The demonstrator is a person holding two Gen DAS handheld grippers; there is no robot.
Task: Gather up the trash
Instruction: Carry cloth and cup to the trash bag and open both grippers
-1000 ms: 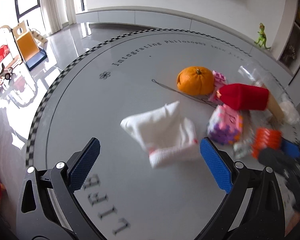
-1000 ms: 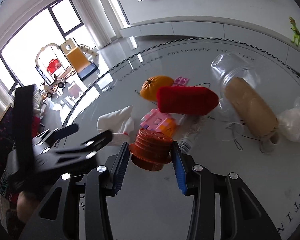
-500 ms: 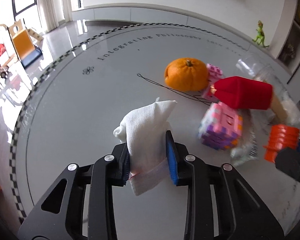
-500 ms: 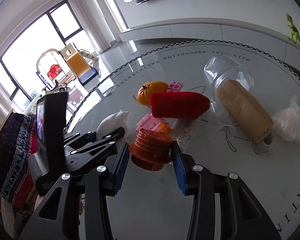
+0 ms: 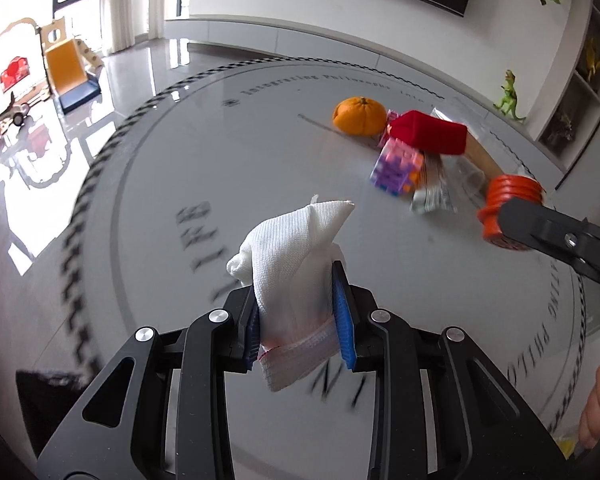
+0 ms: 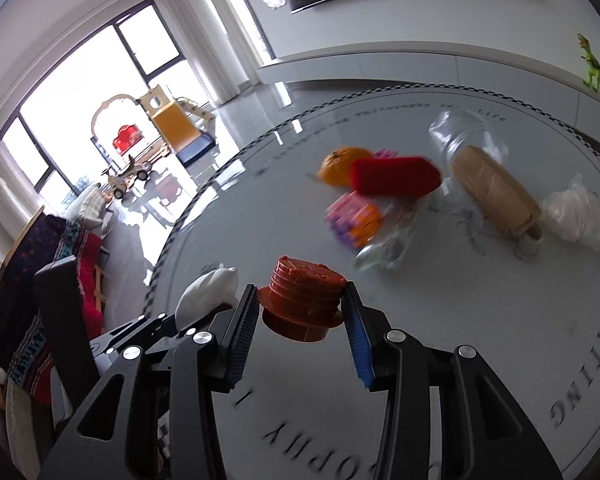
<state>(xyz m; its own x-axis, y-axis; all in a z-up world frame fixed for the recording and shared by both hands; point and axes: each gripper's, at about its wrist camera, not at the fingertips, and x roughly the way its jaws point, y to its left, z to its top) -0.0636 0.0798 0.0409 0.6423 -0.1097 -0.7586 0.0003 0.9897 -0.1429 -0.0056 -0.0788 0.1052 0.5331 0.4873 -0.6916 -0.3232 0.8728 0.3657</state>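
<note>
Left wrist view: the left gripper is clamped on a crumpled white knitted cloth, lifted clear of the round grey glass table. Over on the right wrist cam, the right gripper is pinching a ribbed orange plastic cap, also off the table. So that's two bits picked up, neither binned as far as I can see, and no bin in view. Still lying near the orange mandarin: a red block touching it, a pink-purple toy brick cube, a silvery wrapper, a brown paper roll in clear plastic, and a crumpled clear bag farthest away. I'd say lots left.
</note>
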